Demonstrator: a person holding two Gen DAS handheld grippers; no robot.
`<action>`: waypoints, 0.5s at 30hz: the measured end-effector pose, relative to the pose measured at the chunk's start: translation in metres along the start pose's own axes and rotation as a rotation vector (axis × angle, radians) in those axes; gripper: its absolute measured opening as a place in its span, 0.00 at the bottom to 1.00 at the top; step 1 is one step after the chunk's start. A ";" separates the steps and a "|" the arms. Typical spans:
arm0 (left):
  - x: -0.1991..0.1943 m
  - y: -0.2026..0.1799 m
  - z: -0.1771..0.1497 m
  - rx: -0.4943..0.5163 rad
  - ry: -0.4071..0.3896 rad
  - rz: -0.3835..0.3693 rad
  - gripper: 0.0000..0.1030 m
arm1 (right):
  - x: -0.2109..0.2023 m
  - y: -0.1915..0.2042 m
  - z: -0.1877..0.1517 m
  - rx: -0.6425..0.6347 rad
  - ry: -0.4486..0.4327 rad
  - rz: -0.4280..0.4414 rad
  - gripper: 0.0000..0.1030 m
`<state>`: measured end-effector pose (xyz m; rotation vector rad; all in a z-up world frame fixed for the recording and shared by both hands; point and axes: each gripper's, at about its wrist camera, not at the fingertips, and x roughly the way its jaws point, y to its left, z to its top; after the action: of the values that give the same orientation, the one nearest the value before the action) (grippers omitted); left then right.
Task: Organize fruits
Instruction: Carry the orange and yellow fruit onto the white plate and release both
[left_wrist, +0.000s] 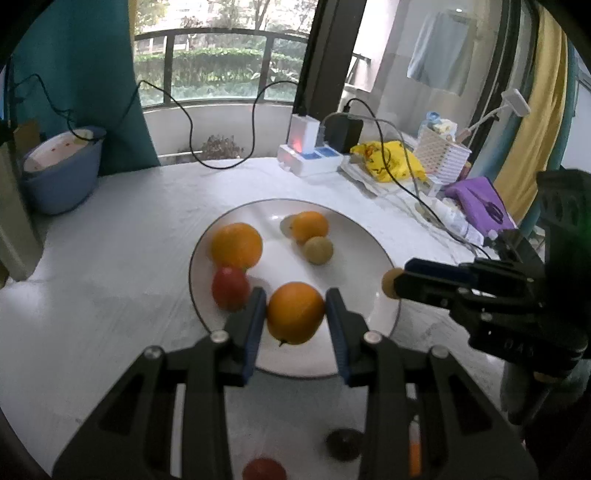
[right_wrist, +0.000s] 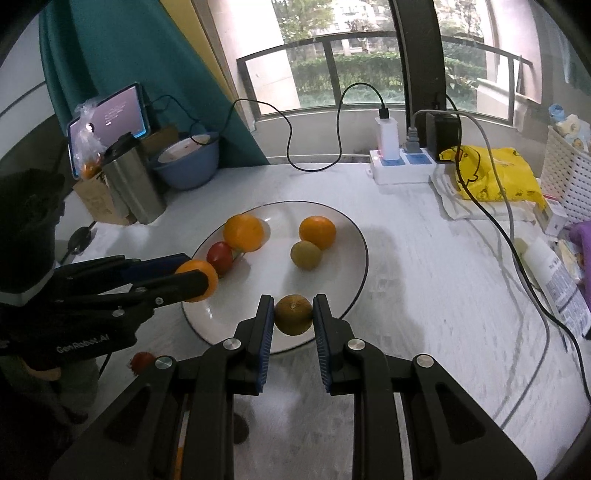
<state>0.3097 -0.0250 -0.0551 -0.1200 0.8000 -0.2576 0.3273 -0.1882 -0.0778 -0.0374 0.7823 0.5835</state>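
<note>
Fruit is being gathered onto the white plate on the tabletop. An orange is held in the left gripper, jaws closed narrowly on its sides, above the plate's near edge. A smaller greenish-brown fruit is clamped in the right gripper — jaws nearly shut. Next, each likely needs lowering into a bare spot — clear of the fruit already there — before release.

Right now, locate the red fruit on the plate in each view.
Left wrist view: red fruit at the plate's left rim, below the large orange, left of the left tool.
Right wrist view: red fruit at left-centre, below that orange.
Shared landmark: white plate.
</note>
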 end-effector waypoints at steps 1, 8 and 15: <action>0.003 0.001 0.000 -0.001 0.004 0.000 0.33 | 0.002 -0.001 0.001 -0.001 0.001 -0.001 0.23; 0.021 0.006 0.009 -0.011 0.022 -0.009 0.33 | 0.023 -0.007 0.010 -0.006 0.014 -0.002 0.23; 0.035 0.007 0.018 -0.012 0.035 -0.014 0.33 | 0.039 -0.013 0.015 -0.002 0.020 -0.003 0.23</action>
<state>0.3476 -0.0276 -0.0686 -0.1323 0.8357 -0.2691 0.3651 -0.1767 -0.0959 -0.0457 0.8007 0.5821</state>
